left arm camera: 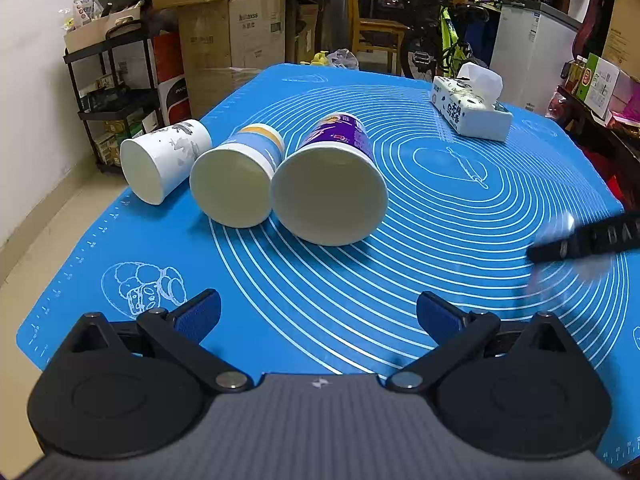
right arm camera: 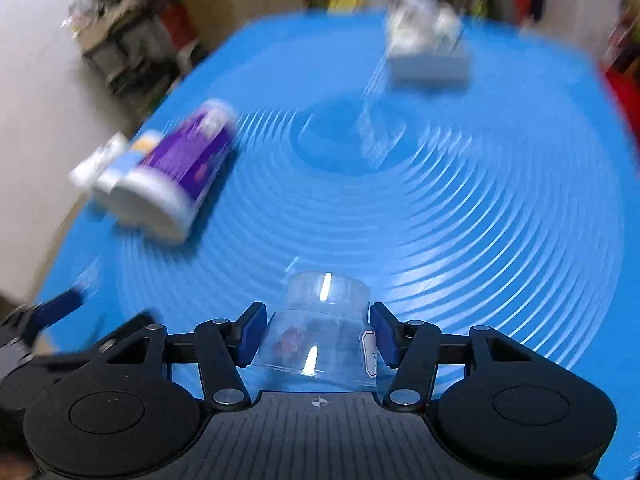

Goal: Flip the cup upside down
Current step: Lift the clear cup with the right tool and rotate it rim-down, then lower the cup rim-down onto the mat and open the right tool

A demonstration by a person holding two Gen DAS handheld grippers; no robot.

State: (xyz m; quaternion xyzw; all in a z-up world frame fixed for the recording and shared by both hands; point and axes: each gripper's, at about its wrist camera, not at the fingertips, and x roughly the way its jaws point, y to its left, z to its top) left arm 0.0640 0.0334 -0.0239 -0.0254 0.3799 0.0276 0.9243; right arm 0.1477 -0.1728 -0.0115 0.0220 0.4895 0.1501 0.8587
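My right gripper [right arm camera: 318,334] is shut on a clear plastic cup [right arm camera: 320,320], held above the blue mat; the view is motion-blurred. In the left wrist view the right gripper [left arm camera: 576,240] shows as a dark blurred bar at the right edge, with the clear cup [left arm camera: 560,236] a faint smear. My left gripper [left arm camera: 318,314] is open and empty, low over the mat's near side. Three paper cups lie on their sides with mouths toward me: a white one [left arm camera: 160,160], a light-blue one [left arm camera: 232,184] and a purple one [left arm camera: 332,188]. The purple cup also shows in the right wrist view [right arm camera: 172,176].
A blue silicone baking mat [left arm camera: 460,208] covers the table. A tissue pack [left arm camera: 472,108] sits at the far right of the mat, also in the right wrist view [right arm camera: 428,52]. Beyond are cardboard boxes [left arm camera: 224,20], a black shelf rack [left arm camera: 116,92], a bicycle and a white appliance [left arm camera: 532,52].
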